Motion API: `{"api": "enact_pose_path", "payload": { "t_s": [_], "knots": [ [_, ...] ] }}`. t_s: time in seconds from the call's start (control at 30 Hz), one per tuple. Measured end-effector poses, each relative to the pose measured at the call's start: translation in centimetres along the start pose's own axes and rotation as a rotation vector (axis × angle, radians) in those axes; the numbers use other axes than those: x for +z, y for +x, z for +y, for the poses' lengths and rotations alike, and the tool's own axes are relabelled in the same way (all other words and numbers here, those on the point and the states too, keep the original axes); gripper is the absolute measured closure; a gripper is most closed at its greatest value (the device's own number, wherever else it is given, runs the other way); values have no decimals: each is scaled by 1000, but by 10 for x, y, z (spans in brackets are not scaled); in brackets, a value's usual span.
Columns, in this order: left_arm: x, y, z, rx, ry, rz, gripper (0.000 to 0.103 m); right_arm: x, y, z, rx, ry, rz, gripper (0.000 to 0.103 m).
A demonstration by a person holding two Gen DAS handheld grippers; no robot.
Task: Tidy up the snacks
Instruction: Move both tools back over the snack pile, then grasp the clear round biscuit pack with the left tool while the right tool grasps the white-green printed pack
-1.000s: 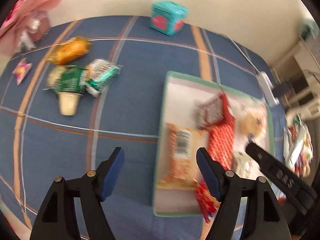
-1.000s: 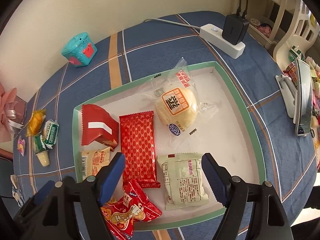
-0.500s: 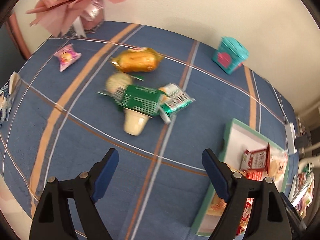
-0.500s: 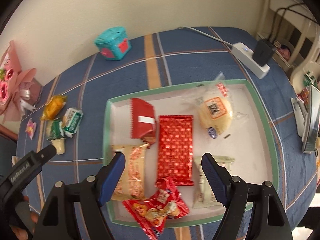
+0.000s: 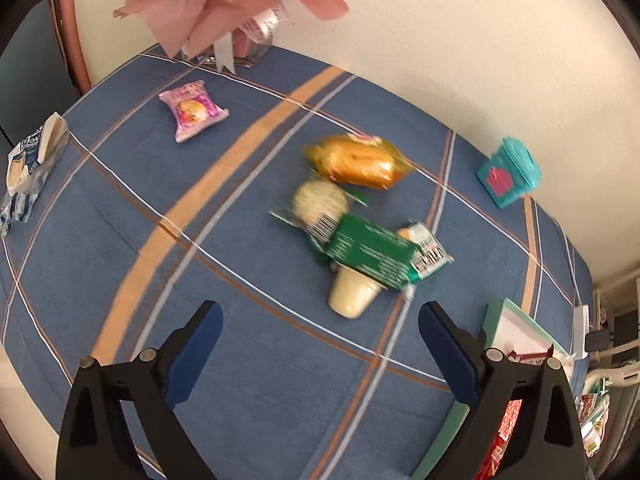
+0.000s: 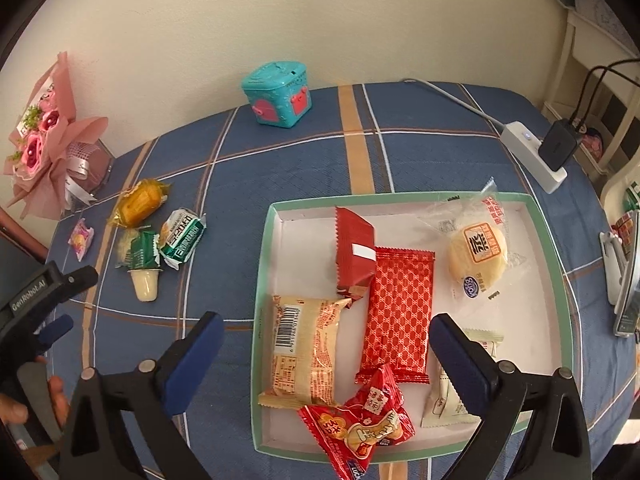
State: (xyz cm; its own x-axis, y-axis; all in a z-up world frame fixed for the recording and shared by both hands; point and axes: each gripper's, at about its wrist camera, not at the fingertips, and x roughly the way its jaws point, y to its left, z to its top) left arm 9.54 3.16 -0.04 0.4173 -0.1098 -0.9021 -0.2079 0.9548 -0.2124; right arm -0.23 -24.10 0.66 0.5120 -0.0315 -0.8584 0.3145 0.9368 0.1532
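- Loosely heaped on the blue checked tablecloth (image 5: 120, 248): gold packet (image 5: 358, 162), green packets (image 5: 370, 254), pudding cup (image 5: 352, 294).
- Beyond, green-rimmed tray (image 6: 550, 240) holding six snacks.
- Left gripper (image 5: 320, 338) opening, empty, above cloth.
- Right gripper (image 6: 324, 346) opening, empty, over tray.

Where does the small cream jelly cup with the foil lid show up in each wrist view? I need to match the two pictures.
Left wrist view: the small cream jelly cup lies right of centre, just ahead of the open left gripper, partly under a green wrapper.
Right wrist view: the cup is at left, outside the green-rimmed tray.
Shared landmark: the teal toy box by the wall.
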Motion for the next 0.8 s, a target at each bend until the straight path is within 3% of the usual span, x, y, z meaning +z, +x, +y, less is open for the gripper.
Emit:
{"api": "enact_pose_path", "payload": {
  "t_s": [0.37,0.8],
  "knots": [
    [29,2,57,73,-76,-26,5,13,9,62,124,-81,-34,0],
    [50,47,34,-12,-36,-13,5,41,78,113,111,-87,46,0]
  ]
}}
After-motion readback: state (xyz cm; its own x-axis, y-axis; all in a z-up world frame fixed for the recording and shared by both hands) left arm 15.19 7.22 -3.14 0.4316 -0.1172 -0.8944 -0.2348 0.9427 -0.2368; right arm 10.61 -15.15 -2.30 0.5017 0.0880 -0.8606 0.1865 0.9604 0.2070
